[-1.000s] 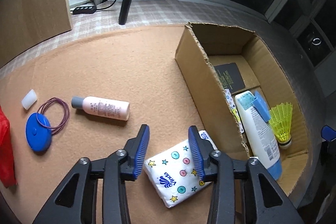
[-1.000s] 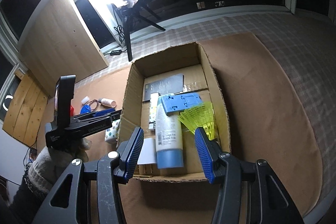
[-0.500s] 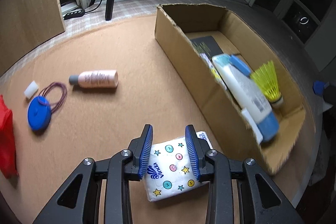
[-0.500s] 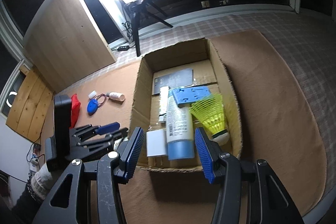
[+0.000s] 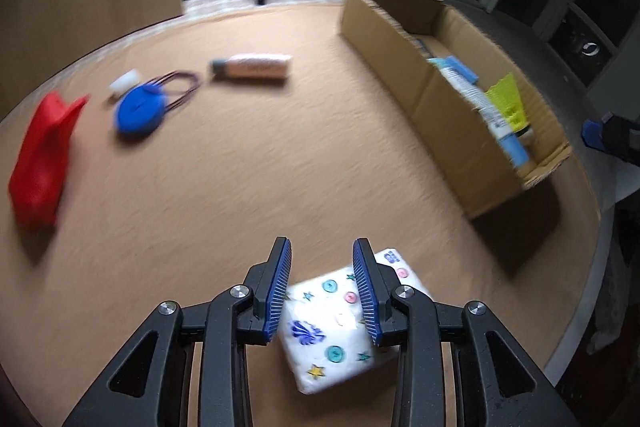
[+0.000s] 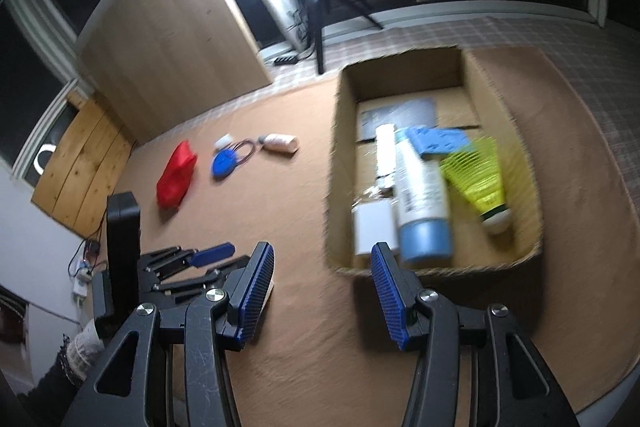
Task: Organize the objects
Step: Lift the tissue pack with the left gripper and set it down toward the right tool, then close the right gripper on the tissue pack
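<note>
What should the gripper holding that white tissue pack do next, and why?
Probably carry the tissue pack across to the cardboard box. The left gripper is clamped on the pack, the box sits open off to its right, and similar items already lie inside. The right gripper holds nothing.

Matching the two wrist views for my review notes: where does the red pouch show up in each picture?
Left wrist: red pouch at far left, on the brown mat.
Right wrist: red pouch left of centre, left of the blue disc.
Shared landmark: the cardboard box, on the right in both.
</note>
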A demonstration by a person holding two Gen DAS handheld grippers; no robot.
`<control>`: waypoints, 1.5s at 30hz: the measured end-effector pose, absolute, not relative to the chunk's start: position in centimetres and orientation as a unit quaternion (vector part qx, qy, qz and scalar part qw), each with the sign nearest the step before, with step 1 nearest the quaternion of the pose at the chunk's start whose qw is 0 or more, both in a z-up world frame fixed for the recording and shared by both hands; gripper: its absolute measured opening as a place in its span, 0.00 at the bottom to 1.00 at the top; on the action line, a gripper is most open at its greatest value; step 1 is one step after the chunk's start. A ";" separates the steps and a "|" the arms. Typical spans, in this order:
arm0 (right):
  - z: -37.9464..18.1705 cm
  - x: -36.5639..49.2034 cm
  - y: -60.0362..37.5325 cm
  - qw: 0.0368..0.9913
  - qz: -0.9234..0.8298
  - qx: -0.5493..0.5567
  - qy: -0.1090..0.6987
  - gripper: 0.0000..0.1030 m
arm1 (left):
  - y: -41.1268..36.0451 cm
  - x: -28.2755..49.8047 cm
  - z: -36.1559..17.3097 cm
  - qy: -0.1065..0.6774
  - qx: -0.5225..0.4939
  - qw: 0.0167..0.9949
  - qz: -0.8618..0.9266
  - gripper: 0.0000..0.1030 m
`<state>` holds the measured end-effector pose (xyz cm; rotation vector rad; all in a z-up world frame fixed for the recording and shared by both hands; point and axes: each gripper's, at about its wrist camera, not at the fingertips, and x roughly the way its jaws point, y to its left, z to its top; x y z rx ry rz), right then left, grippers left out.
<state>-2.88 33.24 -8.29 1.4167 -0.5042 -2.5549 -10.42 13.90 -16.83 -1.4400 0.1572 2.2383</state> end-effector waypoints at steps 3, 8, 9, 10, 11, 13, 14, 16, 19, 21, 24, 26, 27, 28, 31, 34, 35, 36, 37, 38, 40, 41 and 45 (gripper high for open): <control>-8.8 -2.3 31.4 0.104 -0.853 0.483 -0.167 0.46 | 11.9 -10.2 -17.1 0.048 -0.535 0.218 0.815 0.34; -10.0 -1.4 28.3 0.133 -0.840 0.503 -0.156 0.46 | 8.6 -9.7 -16.9 0.015 -0.537 0.199 0.819 0.34; -10.3 -1.3 27.7 0.141 -0.836 0.508 -0.153 0.46 | 8.3 -9.6 -16.7 0.012 -0.536 0.199 0.821 0.34; -10.6 -1.1 27.1 0.147 -0.832 0.513 -0.150 0.46 | 8.0 -9.5 -16.6 0.009 -0.535 0.200 0.821 0.34; -10.9 -0.9 26.5 0.156 -0.828 0.519 -0.147 0.46 | 7.8 -9.4 -16.5 0.006 -0.535 0.205 0.820 0.34; -11.6 -0.5 25.5 0.173 -0.818 0.529 -0.146 0.46 | 7.8 -9.2 -16.4 0.003 -0.537 0.216 0.816 0.34; -12.0 -0.3 25.0 0.181 -0.811 0.535 -0.148 0.46 | 7.8 -9.0 -16.4 0.005 -0.537 0.225 0.813 0.34; -12.9 -0.1 24.1 0.195 -0.798 0.549 -0.157 0.46 | 8.1 -8.8 -16.4 0.011 -0.538 0.236 0.809 0.34; -14.3 0.1 23.0 0.209 -0.782 0.564 -0.166 0.45 | 8.4 -8.6 -16.5 0.023 -0.539 0.240 0.807 0.33; -15.1 0.1 22.4 0.216 -0.774 0.571 -0.170 0.41 | 8.5 -8.2 -16.5 0.035 -0.539 0.241 0.806 0.31; -15.9 -0.2 22.2 0.215 -0.768 0.575 -0.184 0.38 | 8.5 -7.9 -16.6 0.043 -0.542 0.248 0.802 0.30; -16.1 -0.7 22.5 0.207 -0.769 0.574 -0.194 0.38 | 8.4 -7.6 -16.5 0.044 -0.544 0.253 0.799 0.29; -16.1 -1.0 22.8 0.206 -0.769 0.571 -0.200 0.38 | 8.3 -7.3 -16.5 0.042 -0.545 0.257 0.797 0.29; -16.1 -1.2 23.0 0.206 -0.769 0.569 -0.206 0.38 | 8.3 -7.0 -16.5 0.039 -0.547 0.261 0.795 0.29; -16.1 -2.2 23.4 0.200 -0.771 0.566 -0.214 0.38 | 8.3 -6.0 -16.5 0.035 -0.549 0.271 0.790 0.29; -16.1 -3.0 23.7 0.197 -0.772 0.562 -0.224 0.38 | 8.4 -5.0 -16.7 0.023 -0.551 0.278 0.787 0.27; -16.0 -3.3 23.7 0.198 -0.773 0.559 -0.227 0.38 | 8.5 -4.6 -16.7 0.017 -0.552 0.279 0.786 0.27; -16.0 -3.6 23.7 0.200 -0.773 0.557 -0.230 0.38 | 8.6 -4.1 -16.8 0.013 -0.552 0.280 0.785 0.27; -16.1 -3.8 23.7 0.199 -0.773 0.557 -0.230 0.38 | 8.7 -3.8 -16.9 0.009 -0.553 0.283 0.784 0.27; -16.1 -4.0 23.6 0.197 -0.773 0.557 -0.230 0.38 | 8.8 -3.4 -16.9 0.000 -0.554 0.287 0.781 0.27; -15.9 -4.0 23.6 0.194 -0.776 0.556 -0.224 0.38 | 8.8 -2.8 -17.0 -0.008 -0.556 0.286 0.781 0.29; -15.9 -3.9 23.6 0.191 -0.779 0.556 -0.220 0.38 | 8.8 -2.6 -17.0 -0.009 -0.557 0.284 0.780 0.29; -15.8 -3.2 24.1 0.172 -0.787 0.557 -0.204 0.39 | 8.2 -2.0 -16.2 -0.023 -0.555 0.278 0.783 0.40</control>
